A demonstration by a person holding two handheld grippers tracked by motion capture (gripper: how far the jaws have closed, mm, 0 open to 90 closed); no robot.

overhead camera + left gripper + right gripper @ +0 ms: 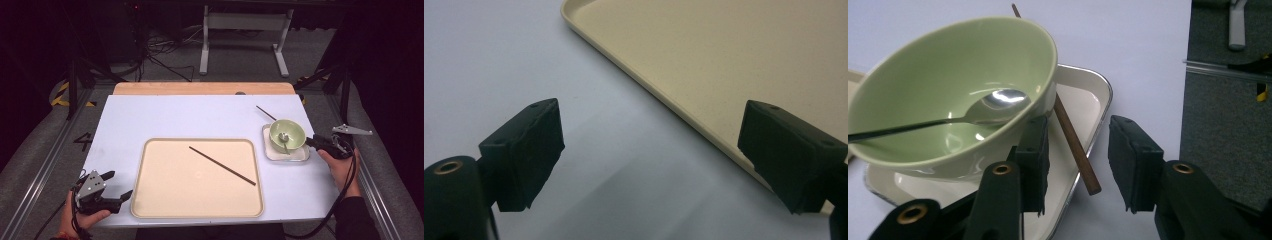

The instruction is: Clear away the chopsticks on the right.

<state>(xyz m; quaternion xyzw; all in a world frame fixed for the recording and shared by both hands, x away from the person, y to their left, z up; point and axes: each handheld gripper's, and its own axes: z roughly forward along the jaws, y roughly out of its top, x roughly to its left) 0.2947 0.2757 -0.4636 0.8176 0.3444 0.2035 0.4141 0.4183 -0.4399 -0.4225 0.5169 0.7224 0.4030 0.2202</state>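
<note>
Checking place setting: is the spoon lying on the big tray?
No, the spoon rests inside the green bowl; the tray carries one chopstick.

Green bowl, brown chopstick, beige tray

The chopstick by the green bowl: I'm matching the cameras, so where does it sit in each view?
High view: chopstick pokes out up-left behind the green bowl.
Left gripper view: not in it.
Right gripper view: chopstick runs between the jaws, resting on the small white tray.
Shared landmark: the green bowl.
</note>
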